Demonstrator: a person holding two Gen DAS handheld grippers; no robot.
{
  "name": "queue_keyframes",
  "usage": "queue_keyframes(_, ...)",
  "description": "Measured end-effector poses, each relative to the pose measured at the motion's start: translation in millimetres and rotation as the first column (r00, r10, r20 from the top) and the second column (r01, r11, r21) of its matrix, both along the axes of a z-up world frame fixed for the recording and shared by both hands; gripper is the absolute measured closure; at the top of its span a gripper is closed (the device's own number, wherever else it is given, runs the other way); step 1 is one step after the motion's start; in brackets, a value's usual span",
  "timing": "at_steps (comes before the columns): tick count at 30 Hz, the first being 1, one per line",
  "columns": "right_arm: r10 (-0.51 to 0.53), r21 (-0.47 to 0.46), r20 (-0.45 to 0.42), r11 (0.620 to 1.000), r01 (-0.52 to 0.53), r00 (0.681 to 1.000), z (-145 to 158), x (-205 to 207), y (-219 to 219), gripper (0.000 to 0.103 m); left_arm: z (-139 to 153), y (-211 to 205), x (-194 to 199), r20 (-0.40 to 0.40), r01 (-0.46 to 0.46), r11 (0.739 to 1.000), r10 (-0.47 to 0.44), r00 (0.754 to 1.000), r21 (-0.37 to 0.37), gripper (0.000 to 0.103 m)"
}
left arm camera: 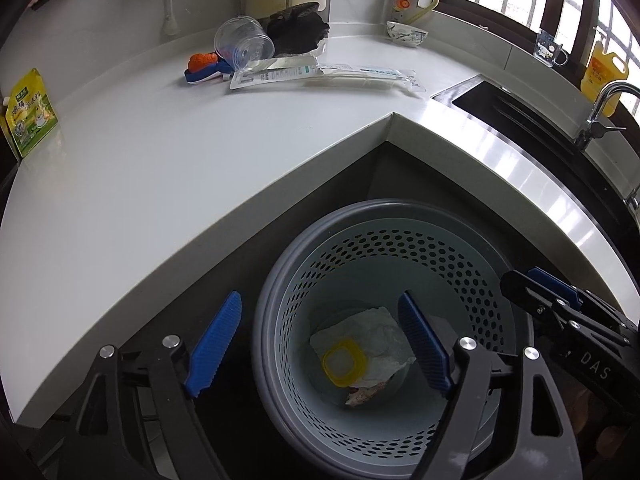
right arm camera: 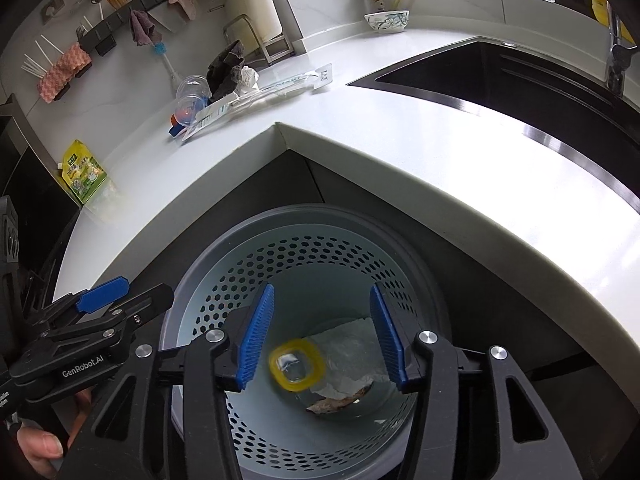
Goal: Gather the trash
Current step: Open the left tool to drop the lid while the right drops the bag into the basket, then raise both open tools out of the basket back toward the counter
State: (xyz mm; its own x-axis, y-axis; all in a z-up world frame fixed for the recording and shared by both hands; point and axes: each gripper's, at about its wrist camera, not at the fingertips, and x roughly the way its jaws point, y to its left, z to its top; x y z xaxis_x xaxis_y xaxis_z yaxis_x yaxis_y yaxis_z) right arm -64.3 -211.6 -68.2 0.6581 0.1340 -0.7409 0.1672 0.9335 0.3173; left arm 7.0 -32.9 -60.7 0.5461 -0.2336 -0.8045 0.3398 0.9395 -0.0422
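Note:
A grey perforated waste basket (left arm camera: 280, 280) (right arm camera: 192, 276) stands on the floor in the counter's inner corner. Inside lie a yellow-rimmed clear cup (left arm camera: 343, 363) (right arm camera: 296, 365), crumpled white paper (left arm camera: 372, 332) (right arm camera: 348, 344) and a brownish scrap (left arm camera: 362, 395) (right arm camera: 332, 403). My left gripper (left arm camera: 320, 344) is open and empty at the basket's left rim. My right gripper (right arm camera: 322, 336) is open and empty over the basket's mouth. On the counter remain a clear plastic cup (left arm camera: 244, 42) (right arm camera: 192, 88), flat plastic packaging (left arm camera: 320, 74) (right arm camera: 256, 98), an orange and blue item (left arm camera: 204, 66) (right arm camera: 182, 118) and a green pouch (left arm camera: 30, 114) (right arm camera: 86, 172).
The white L-shaped counter (left arm camera: 180, 168) (right arm camera: 420, 152) wraps around the basket. A dark cloth (left arm camera: 298, 30) (right arm camera: 228, 66), a patterned bowl (left arm camera: 407, 34) (right arm camera: 387, 21), a black sink (left arm camera: 516, 116) (right arm camera: 500, 80) with a tap (left arm camera: 600, 112) and a yellow bottle (left arm camera: 602, 76) stand farther back.

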Motion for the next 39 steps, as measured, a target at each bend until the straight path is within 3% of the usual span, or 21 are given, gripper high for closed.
queue_keyframes(24, -0.008, 0.011, 0.013, 1.000, 0.008, 1.000, 1.6, -0.6, -4.2, 0.047, 0.6, 4.4, 2.7, 0.002, -0.006, 1.000, 0.006, 1.000, -0.006, 0.018)
queue_keyframes(39, -0.017, 0.026, 0.038, 1.000, 0.016, 0.999, 5.7, -4.1, -7.4, 0.037, 5.0, 5.6, 1.7, 0.009, -0.016, 1.000, 0.016, 1.000, -0.010, 0.013)
